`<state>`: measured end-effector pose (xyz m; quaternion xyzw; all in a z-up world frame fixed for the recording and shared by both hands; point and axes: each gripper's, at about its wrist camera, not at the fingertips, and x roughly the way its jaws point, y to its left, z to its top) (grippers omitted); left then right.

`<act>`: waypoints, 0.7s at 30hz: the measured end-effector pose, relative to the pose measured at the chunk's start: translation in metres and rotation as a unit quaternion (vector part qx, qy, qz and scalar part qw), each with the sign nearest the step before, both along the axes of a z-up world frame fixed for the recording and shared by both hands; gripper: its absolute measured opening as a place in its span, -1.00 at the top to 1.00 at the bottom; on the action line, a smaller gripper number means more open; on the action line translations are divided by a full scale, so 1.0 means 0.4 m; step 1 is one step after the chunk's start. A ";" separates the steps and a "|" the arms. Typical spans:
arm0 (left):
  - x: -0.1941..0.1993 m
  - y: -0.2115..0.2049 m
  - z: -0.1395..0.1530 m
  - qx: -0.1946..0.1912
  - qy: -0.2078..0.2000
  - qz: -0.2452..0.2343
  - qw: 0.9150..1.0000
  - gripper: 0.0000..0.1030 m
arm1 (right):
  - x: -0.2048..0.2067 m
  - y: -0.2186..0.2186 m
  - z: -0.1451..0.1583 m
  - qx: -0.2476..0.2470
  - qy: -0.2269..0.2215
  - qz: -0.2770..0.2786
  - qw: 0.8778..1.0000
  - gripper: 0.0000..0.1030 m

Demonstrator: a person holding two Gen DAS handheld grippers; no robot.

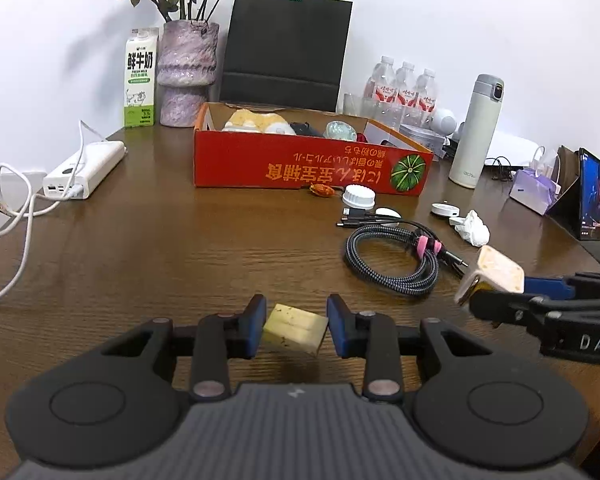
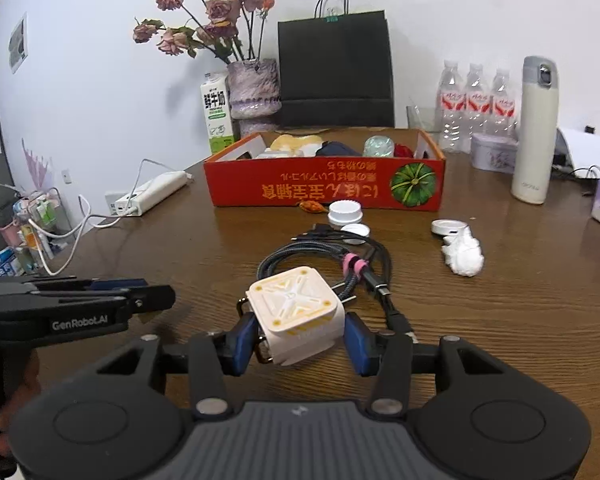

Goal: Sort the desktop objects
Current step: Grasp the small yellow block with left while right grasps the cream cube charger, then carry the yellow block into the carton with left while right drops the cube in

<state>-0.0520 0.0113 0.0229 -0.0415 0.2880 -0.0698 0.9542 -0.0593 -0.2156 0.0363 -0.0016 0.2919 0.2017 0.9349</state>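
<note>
Wooden table [image 1: 148,248]: brown, grain running across; carries everything below
Left gripper [image 1: 296,326]: low over the near edge of the table; blue pads closed against a pale yellow block [image 1: 296,330], which sits tilted between them; jaws narrowed to the block's width
Right gripper [image 2: 300,338]: blue pads pressed on both sides of a white cube charger [image 2: 296,320] with yellow trim, its metal prongs showing on the left side; jaws held at the charger's width; in the left wrist view it enters from the right edge with the charger raised off the table
Braided cable [image 1: 392,260]: black coil bound with a pink tie, lying just behind the charger
Red box [image 1: 312,160]: open-topped, mid-table, already holding several items; pumpkin print on its front
White jar lid [image 1: 359,196]: just in front of the box
Crumpled tissue [image 2: 464,256]: right of the cable
Thermos [image 1: 476,132]: upright, right of the box
Power bank [image 1: 84,170]: far left, white cord plugged in
</note>
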 end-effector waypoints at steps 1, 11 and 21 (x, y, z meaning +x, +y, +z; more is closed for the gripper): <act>-0.001 -0.001 0.004 0.001 -0.002 -0.002 1.000 0.34 | 0.001 -0.003 0.002 0.002 0.000 -0.004 1.000 0.11; 0.138 -0.002 0.107 -0.010 -0.024 -0.008 1.000 0.34 | 0.090 -0.033 0.048 0.030 -0.008 0.003 1.000 0.11; 0.699 -0.045 0.190 0.034 0.073 -0.056 0.995 0.33 | 0.623 -0.014 0.209 0.026 0.035 -0.029 0.999 0.11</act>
